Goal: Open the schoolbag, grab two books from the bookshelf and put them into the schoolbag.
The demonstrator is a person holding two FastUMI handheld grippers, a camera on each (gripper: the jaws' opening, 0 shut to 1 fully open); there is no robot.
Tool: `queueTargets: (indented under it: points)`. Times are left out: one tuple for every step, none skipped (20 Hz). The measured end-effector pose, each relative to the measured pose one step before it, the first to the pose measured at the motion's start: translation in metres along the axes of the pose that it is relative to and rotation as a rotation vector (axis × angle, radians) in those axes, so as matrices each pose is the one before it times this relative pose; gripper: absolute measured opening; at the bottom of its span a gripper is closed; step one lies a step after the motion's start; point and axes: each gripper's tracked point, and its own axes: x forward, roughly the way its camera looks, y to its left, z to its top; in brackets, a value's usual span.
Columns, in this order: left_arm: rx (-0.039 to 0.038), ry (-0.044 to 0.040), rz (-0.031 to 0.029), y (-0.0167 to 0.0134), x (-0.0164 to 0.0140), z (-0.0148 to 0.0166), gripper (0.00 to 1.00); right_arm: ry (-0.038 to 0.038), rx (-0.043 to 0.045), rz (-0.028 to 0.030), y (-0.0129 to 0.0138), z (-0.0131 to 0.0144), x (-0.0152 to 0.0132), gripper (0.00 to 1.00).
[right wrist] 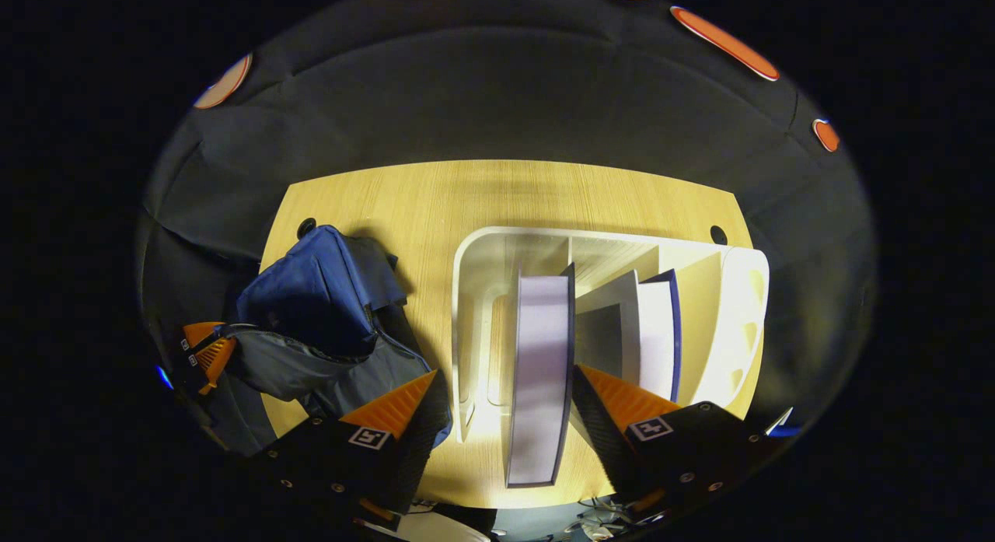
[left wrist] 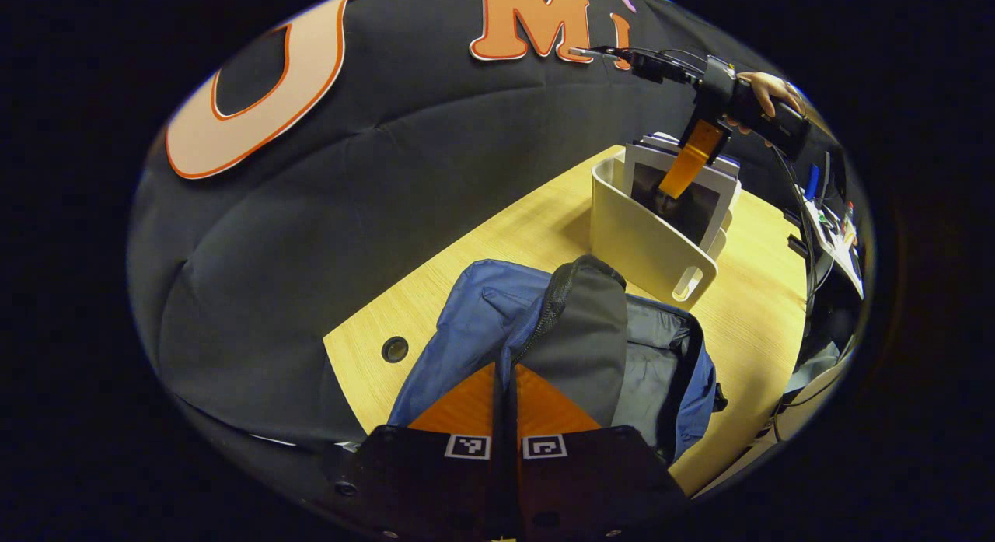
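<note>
In the left gripper view, my left gripper (left wrist: 505, 386) sits bottom centre, its jaws together, clamped on the edge of the open schoolbag (left wrist: 567, 347) lying on the table (left wrist: 497, 231). At upper right, a hand (left wrist: 769, 91) holds my right gripper (left wrist: 684, 165) over the bookshelf (left wrist: 645, 246). In the right gripper view, the right gripper's jaws stand apart either side of a book (right wrist: 540, 371) standing upright in the bookshelf at centre; I cannot tell if they touch it. More books (right wrist: 657, 332) stand just right.

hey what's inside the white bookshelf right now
The white bookshelf holds two upright books between its dividers. Its bottom is hidden by them.
</note>
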Motion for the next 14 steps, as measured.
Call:
queueTargets:
  points:
    - [0.00088,0.00131,-0.00100,-0.00065,-0.00005,-0.00184,0.01,0.00711,0.00296,-0.00913,-0.00307,-0.00063,0.00226,0.87]
    - [-0.00169,0.00280,0.00211,-0.00053,-0.00017,-0.00133,0.01,0.01032,-0.01423,-0.03012,-0.00725,-0.00296,0.00367,0.82]
    - [-0.00460,0.00180,0.00232,0.00040,-0.00060,-0.00086,0.01,0.01107,0.00532,0.00816,0.00287,-0.00087,-0.00400,0.59]
    - [-0.00321,0.00140,0.00219,-0.00085,0.00028,-0.00023,0.01,-0.00626,0.00271,-0.00294,0.00080,0.00169,-0.00121,0.36]
    - [-0.00329,0.00161,0.00090,0.00000,-0.00037,-0.00126,0.01,-0.00032,0.00521,-0.00027,0.00026,0.00044,0.00277,0.35]
    - [-0.00209,0.00227,-0.00053,-0.00149,-0.00044,-0.00058,0.01,-0.00055,0.00599,-0.00152,-0.00125,-0.00079,-0.00050,0.42]
    - [-0.00070,0.00067,-0.00033,-0.00148,-0.00027,0.00005,0.01,-0.00287,0.00643,-0.00268,-0.00019,0.00079,-0.00092,0.34]
    - [0.00095,0.00040,0.00088,0.00126,0.00032,-0.00160,0.01,-0.00726,0.00452,-0.00375,-0.00008,0.00166,-0.00192,0.34]
    - [0.00159,-0.00402,0.00581,-0.00007,0.00013,0.00068,0.01,-0.01082,0.01395,-0.00559,-0.00117,0.00230,-0.00206,0.34]
    - [0.00022,-0.00291,0.00218,-0.00081,0.00026,-0.00027,0.01,-0.01054,0.00577,-0.00036,0.00016,0.00073,-0.00222,0.33]
    - [0.00006,0.00188,-0.00098,-0.00036,-0.00306,0.00043,0.01,-0.01011,0.00553,0.00255,-0.00031,0.00055,-0.00368,0.33]
    - [0.00020,0.00077,0.00087,-0.00019,-0.00155,0.00020,0.01,-0.00849,0.01026,0.00507,-0.00029,0.00073,-0.00641,0.34]
    - [-0.00025,-0.00109,0.00023,0.00052,0.00042,0.00068,0.01,-0.00818,0.00966,0.01086,-0.00018,-0.00022,-0.00869,0.33]
    - [0.00135,-0.00078,-0.00015,-0.00090,-0.00041,0.00104,0.01,-0.01423,0.01731,0.00282,-0.00254,0.00107,-0.01351,0.33]
